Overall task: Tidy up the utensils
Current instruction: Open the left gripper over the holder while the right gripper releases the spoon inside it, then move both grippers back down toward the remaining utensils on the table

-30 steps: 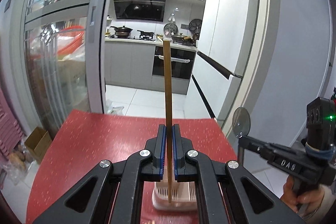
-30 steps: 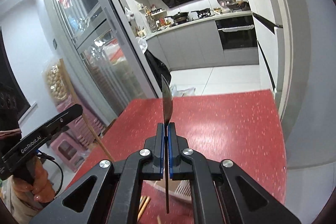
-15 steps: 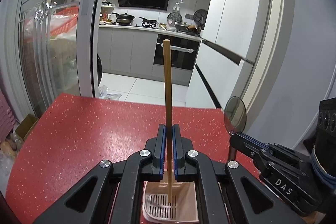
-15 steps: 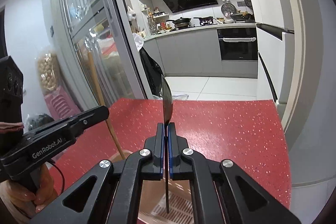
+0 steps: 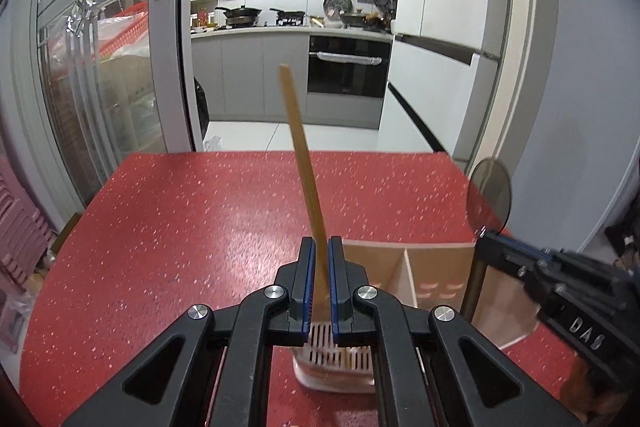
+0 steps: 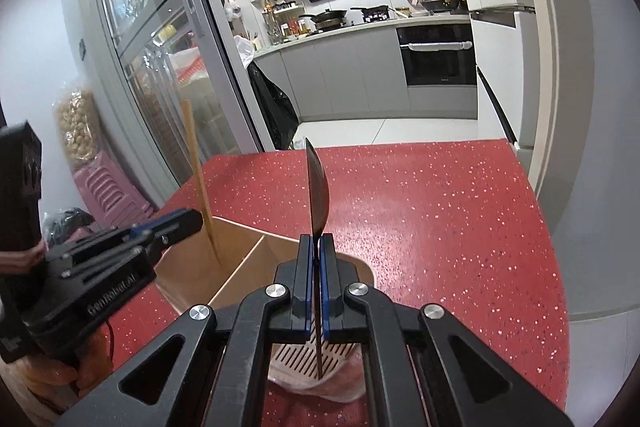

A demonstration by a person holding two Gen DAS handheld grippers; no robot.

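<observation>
Left tongs (image 5: 320, 279) pinching a pair of wooden chopsticks (image 5: 301, 163), blue pads pressed on the lower part of the sticks, upper ends leaning up and a little left against the kitchen doorway. Lower tips reaching down between the fingers into the left-hand compartment of a beige divided holder (image 5: 404, 267), just above its slotted floor; contact with that floor too blurred to call. Right tongs (image 6: 316, 283) pressed together on a dark spoon (image 6: 318, 187), seen edge-on, bowl standing upright above the fingertips and thin handle hanging straight down below them. Handle end low over the slotted floor of the right-hand compartment, apparently not quite resting on it. Divider wall of the holder between the two sets of tongs, chopsticks on the far side of it from the spoon. Holder sitting on a red speckled table (image 6: 440, 207), directly under and ahead of both sets of fingers. From the right wrist view, left tongs off to the left and close by, with a hand (image 6: 52, 379) gripping the handle beneath. From the left wrist view, spoon bowl standing just to the right, above the black body of the right tongs.
</observation>
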